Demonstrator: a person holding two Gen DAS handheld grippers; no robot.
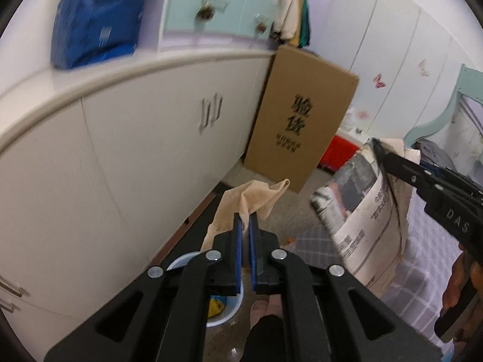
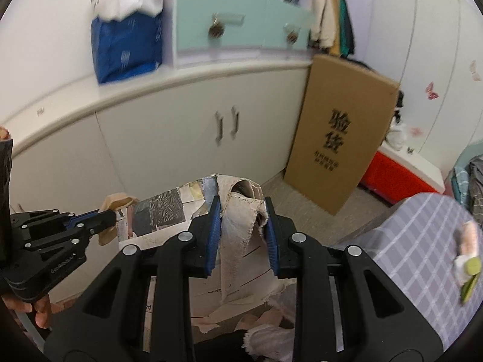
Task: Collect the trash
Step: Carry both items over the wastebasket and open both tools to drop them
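My left gripper (image 1: 246,218) is shut on a crumpled beige paper (image 1: 256,196) and holds it in the air above a light blue bin (image 1: 225,307) on the floor. It also shows in the right wrist view (image 2: 113,214) at the left. My right gripper (image 2: 243,208) is shut on a folded newspaper (image 2: 238,232) that hangs down between its fingers. In the left wrist view that newspaper (image 1: 362,211) hangs at the right from the right gripper (image 1: 377,147). A yellow scrap (image 1: 217,306) lies inside the bin.
White cabinets (image 1: 120,150) with a countertop run along the left. A tall cardboard box (image 1: 302,114) leans at the cabinet's end, with a red crate (image 2: 392,178) behind it. A bed with a checked purple cover (image 2: 422,241) is at the right. A blue bag (image 1: 96,24) sits on the counter.
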